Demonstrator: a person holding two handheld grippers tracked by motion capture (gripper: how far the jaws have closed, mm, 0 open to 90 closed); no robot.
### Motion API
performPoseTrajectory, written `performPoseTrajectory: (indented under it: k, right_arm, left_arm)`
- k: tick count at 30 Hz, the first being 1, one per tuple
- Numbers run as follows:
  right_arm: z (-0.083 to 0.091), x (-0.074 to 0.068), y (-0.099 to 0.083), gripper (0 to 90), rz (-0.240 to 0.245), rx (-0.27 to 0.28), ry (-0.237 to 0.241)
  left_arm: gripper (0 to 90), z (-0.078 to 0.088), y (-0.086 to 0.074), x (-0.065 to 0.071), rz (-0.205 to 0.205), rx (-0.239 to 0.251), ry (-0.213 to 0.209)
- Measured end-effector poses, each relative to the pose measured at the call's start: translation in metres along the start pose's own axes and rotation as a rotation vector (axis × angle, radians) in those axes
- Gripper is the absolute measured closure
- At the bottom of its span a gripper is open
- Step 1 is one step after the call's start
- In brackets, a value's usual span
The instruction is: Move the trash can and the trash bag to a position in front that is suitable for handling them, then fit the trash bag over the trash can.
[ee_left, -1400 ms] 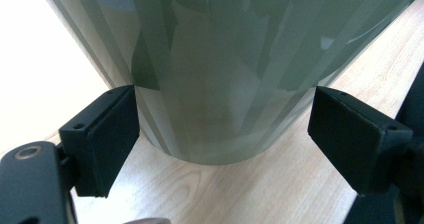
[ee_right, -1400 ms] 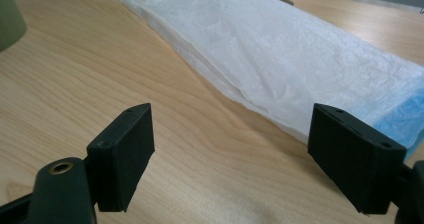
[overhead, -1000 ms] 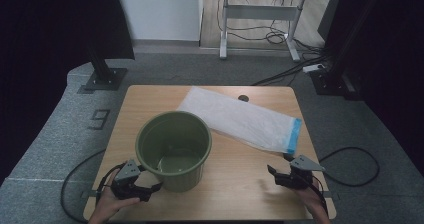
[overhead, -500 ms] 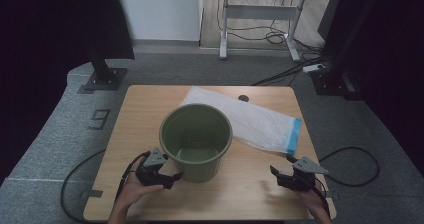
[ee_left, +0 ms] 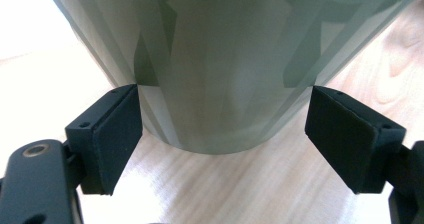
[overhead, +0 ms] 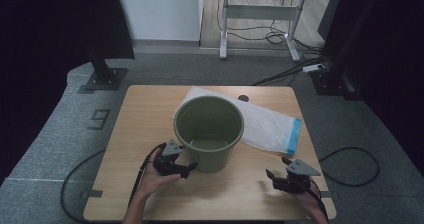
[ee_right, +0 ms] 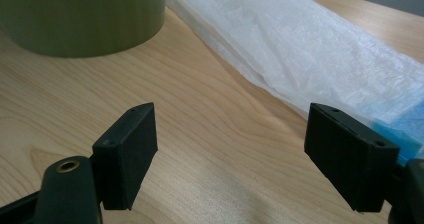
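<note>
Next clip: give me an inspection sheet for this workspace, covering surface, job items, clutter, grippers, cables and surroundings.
Surface: light wooden table, with a small dark round spot near its far edge.
Job's things: green bucket upright, nothing seen inside; white plastic bag with a blue end, lying flat behind and right of it.
Clutter: nothing seen.
Grippers: left gripper open, jaws either side of the bucket's base; right gripper open, holding nothing, over bare table near the front right corner.
Cables: black cable trailing left onto the floor; another loop on the right.
Surroundings: grey carpet, a desk frame with loose wires behind, dark curtains at the sides.
</note>
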State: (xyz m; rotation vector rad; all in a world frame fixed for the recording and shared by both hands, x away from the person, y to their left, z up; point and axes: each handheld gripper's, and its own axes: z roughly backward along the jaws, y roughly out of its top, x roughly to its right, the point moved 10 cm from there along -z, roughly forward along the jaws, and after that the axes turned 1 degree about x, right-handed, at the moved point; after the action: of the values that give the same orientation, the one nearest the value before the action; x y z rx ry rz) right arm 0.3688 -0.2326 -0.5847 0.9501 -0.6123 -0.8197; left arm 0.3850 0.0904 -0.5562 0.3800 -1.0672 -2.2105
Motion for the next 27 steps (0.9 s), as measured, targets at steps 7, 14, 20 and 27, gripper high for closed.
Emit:
performPoseTrajectory:
  k: [7, 14, 20, 27]
  right_arm:
    - [0.002, 0.0, 0.0, 20.4, 0.02, -0.002, -0.013]
    - [-0.004, 0.003, -0.002, 19.3, 0.019, -0.022, -0.021]
    - [-0.017, 0.007, 0.0, 18.6, 0.025, -0.06, -0.035]
    - [-0.055, 0.014, 0.03, 24.0, 0.006, -0.103, -0.031]
  left_arm:
    - [16.6, 0.018, -0.005, -0.011, 0.011, 0.015, 0.087]
    - [16.5, 0.045, -0.027, -0.036, 0.082, 0.013, 0.162]
    - [16.6, 0.055, -0.062, -0.062, 0.111, -0.055, 0.249]
    - [16.3, 0.047, -0.087, -0.076, 0.099, -0.162, 0.327]
